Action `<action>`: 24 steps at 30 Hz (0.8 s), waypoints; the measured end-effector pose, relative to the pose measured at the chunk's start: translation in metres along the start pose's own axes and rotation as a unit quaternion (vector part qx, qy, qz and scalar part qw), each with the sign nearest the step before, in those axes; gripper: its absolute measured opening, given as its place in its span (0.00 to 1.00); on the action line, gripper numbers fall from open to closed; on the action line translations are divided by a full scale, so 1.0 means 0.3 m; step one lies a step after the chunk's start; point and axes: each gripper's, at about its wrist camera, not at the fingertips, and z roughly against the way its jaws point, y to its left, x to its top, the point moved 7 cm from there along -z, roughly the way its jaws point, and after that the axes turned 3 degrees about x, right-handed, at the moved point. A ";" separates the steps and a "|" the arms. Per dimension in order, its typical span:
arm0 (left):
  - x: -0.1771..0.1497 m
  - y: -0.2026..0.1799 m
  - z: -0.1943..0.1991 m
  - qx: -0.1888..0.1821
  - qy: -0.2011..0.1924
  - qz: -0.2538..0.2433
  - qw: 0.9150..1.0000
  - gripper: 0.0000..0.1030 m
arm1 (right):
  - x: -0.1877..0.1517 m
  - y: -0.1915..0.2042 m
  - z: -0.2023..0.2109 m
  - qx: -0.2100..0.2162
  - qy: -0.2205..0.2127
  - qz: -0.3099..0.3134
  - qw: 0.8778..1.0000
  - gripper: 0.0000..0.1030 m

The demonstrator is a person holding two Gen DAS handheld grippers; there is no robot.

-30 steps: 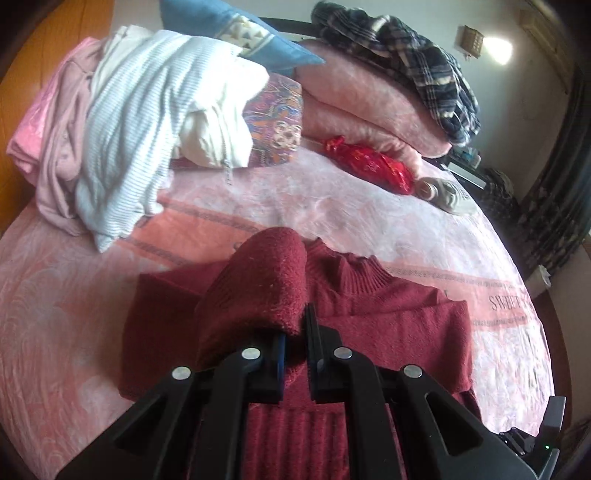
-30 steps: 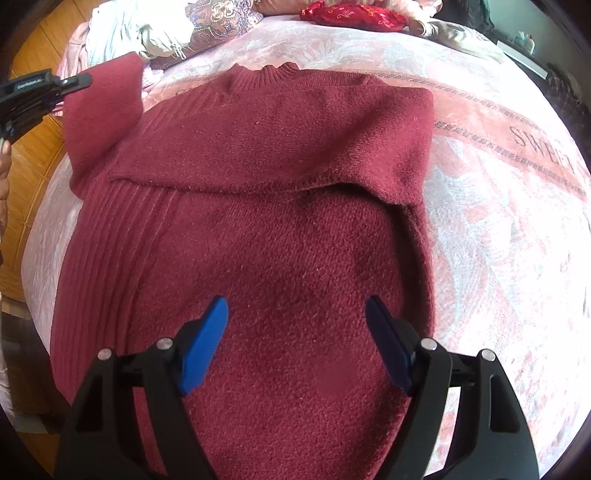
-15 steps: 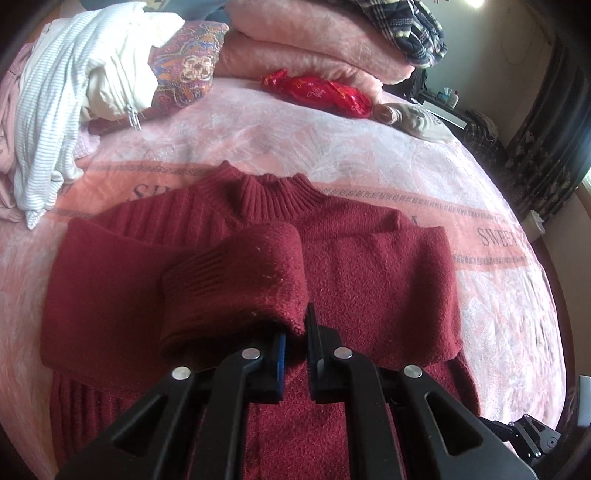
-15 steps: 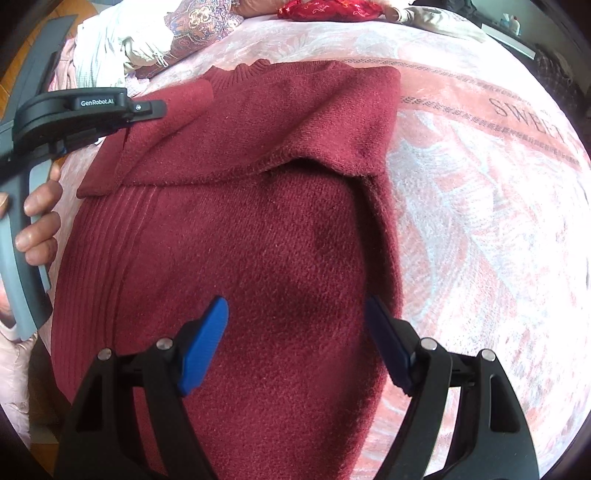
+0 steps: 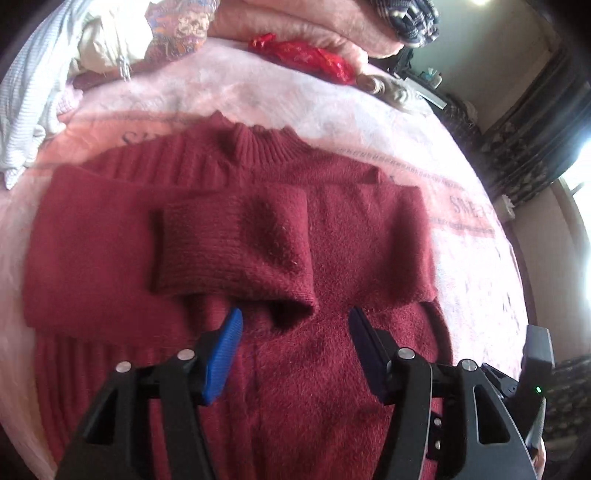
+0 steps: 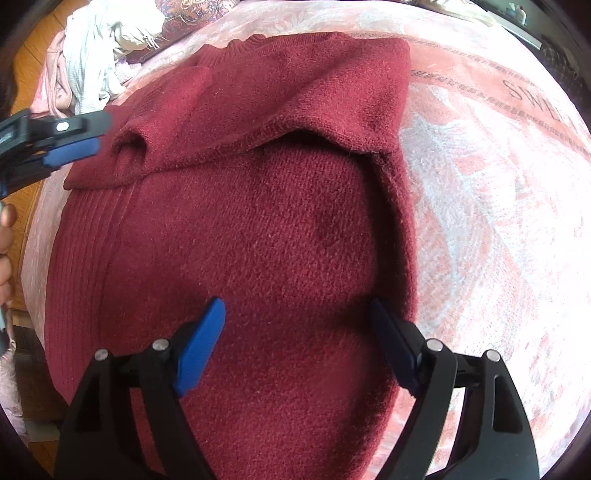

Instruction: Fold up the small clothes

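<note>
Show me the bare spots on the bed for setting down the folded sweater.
Free: pink blanket right of the maroon sweater; also the strip between its collar and the red bag. Crowded: clothes pile at upper left, stacked bedding behind.

L gripper pointing steeply down, jaws opening, blue pads apart w/ nothing pressed between them. R gripper also aimed steeply down, jaws spread wide, nothing clamped. In R wrist view, L gripper shows at left edge, w/ fingers of the person's hand below it.
</note>
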 end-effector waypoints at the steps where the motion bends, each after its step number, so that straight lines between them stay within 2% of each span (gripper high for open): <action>1: 0.012 0.030 0.049 0.005 -0.014 0.000 1.000 0.64 | 0.010 0.004 0.003 -0.004 0.001 0.000 1.000 0.75; 3: 0.046 0.115 0.105 0.040 -0.032 0.005 0.999 0.66 | 0.043 0.028 0.014 -0.005 -0.002 0.007 1.000 0.71; 6: 0.106 0.314 0.089 0.124 -0.029 0.032 0.991 0.64 | 0.115 0.107 0.044 -0.003 -0.008 0.029 1.000 0.71; 11: 0.139 0.569 -0.032 0.159 0.028 0.086 0.983 0.60 | 0.280 0.315 0.070 0.015 -0.016 0.088 0.996 0.70; 14: 0.140 0.644 -0.116 0.162 0.061 0.080 0.982 0.60 | 0.377 0.448 0.028 0.046 0.003 0.108 0.993 0.70; 17: 0.132 0.688 -0.150 0.136 0.072 0.100 0.983 0.61 | 0.461 0.571 -0.051 0.071 0.034 0.115 0.990 0.65; 19: 0.135 0.702 -0.157 0.128 0.079 0.104 0.983 0.61 | 0.494 0.624 -0.113 0.062 0.051 0.123 0.989 0.64; 24: 0.132 0.687 -0.166 0.140 0.080 0.080 0.984 0.63 | 0.527 0.690 -0.219 0.044 0.076 0.138 0.987 0.64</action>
